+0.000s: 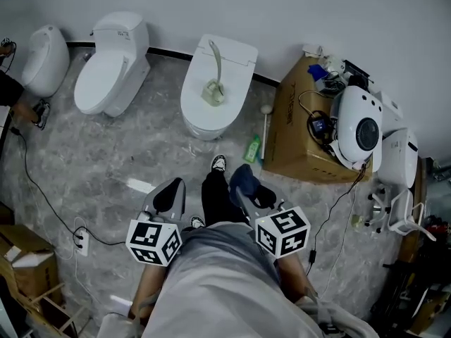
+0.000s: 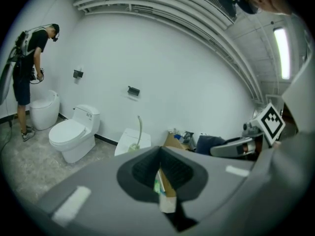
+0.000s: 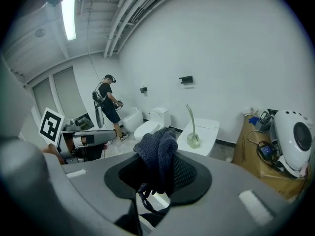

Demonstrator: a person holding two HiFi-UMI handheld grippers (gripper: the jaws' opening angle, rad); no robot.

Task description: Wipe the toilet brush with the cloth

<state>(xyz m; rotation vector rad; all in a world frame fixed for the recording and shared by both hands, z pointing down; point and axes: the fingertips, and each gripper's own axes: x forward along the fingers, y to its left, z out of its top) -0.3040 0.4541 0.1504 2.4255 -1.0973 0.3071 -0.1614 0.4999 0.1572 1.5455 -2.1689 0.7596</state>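
Note:
A pale green toilet brush (image 1: 214, 80) stands in its holder on the closed lid of a white toilet (image 1: 229, 53) against the far wall. It also shows in the left gripper view as the brush (image 2: 139, 131) and in the right gripper view as the brush (image 3: 191, 127). My right gripper (image 1: 239, 189) is shut on a dark blue cloth (image 3: 158, 154), which bunches up between its jaws. My left gripper (image 1: 173, 186) is shut with nothing in it; its jaws (image 2: 160, 154) meet at the tips. Both grippers hover at waist height, well short of the toilet.
A cardboard box (image 1: 297, 132) with cables and a white device (image 1: 358, 131) stands right of the toilet. A green bottle (image 1: 252, 148) sits on the floor beside the box. Two more toilets (image 1: 111, 70) line the wall at left, where another person (image 2: 30, 58) stands. A cable and power strip (image 1: 81, 242) lie on the floor.

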